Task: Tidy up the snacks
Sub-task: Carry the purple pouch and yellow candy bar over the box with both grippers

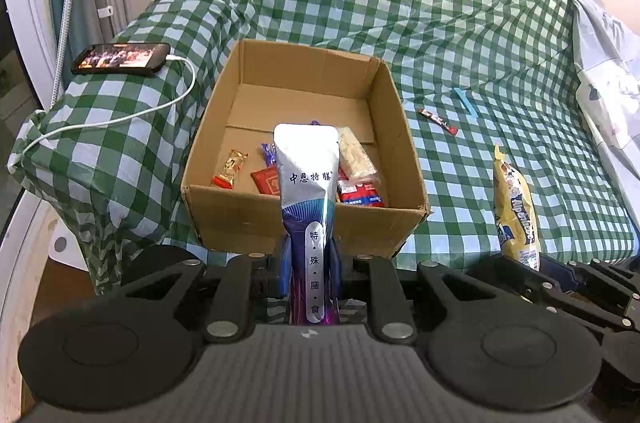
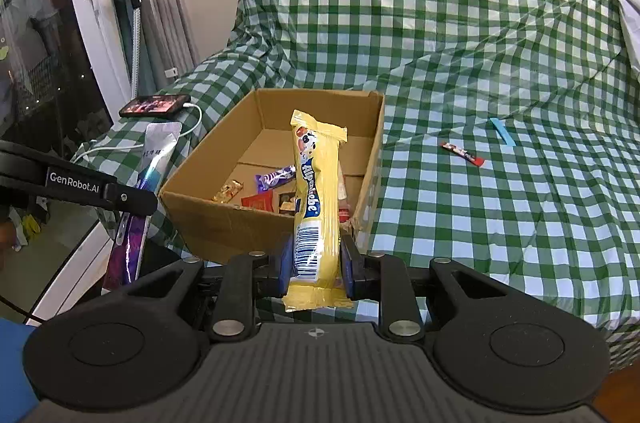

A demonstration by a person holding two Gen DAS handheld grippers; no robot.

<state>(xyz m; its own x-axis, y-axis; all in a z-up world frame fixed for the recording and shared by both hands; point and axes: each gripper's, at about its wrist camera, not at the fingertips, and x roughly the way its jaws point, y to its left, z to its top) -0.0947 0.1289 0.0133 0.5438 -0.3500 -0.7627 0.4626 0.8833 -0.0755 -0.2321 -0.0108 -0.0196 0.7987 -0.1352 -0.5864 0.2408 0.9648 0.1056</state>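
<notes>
My left gripper (image 1: pixel 310 265) is shut on a silver and purple pouch (image 1: pixel 306 191) that stands upright in front of the cardboard box (image 1: pixel 304 223). The same pouch (image 2: pixel 150 159) shows at the left of the right wrist view. My right gripper (image 2: pixel 316 263) is shut on a long yellow Alpenliebe pack (image 2: pixel 316 191), also seen as the yellow pack (image 1: pixel 514 207) at the right of the left wrist view. Both packs are held just short of the box's near wall. Inside the box (image 2: pixel 224 223) lie several small snacks. A red and black snack bar (image 1: pixel 438 121) and a blue stick (image 1: pixel 466 103) lie on the checked cloth right of the box.
The box sits on a sofa under a green and white checked cloth (image 1: pixel 480 35). A phone (image 1: pixel 120 59) with a lit screen lies on the left armrest, its white cable (image 1: pixel 120 119) trailing down. White fabric (image 1: pixel 608 63) is heaped at the right end. Curtains and a window frame stand left.
</notes>
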